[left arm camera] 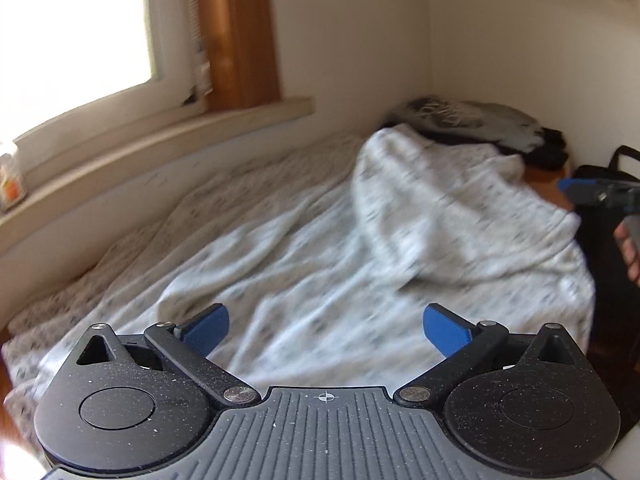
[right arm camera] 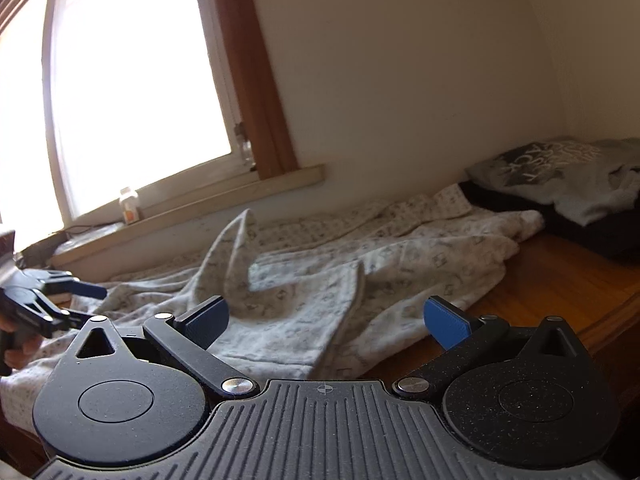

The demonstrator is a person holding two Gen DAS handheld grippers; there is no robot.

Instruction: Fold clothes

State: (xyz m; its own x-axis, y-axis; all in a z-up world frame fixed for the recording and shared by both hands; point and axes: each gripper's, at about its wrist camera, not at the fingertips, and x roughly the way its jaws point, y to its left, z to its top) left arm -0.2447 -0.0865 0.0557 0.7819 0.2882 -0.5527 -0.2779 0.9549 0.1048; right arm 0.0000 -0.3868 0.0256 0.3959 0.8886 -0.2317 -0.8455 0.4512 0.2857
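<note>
A pale grey patterned garment (left arm camera: 320,248) lies spread and rumpled on a wooden table; it also shows in the right wrist view (right arm camera: 320,280), with one part folded over and a sleeve end standing up. My left gripper (left arm camera: 326,330) is open and empty, just above the garment's near part. My right gripper (right arm camera: 326,324) is open and empty above the garment's near edge. The right gripper also appears at the right edge of the left wrist view (left arm camera: 576,188), and the left gripper at the left edge of the right wrist view (right arm camera: 86,300).
A pile of grey and black clothes (right arm camera: 568,184) sits in the far corner, also in the left wrist view (left arm camera: 480,124). Bare wooden table (right arm camera: 560,280) lies to the right. A window sill (right arm camera: 180,208) with a small bottle (right arm camera: 129,205) runs behind. A black bag (left arm camera: 612,208) is at right.
</note>
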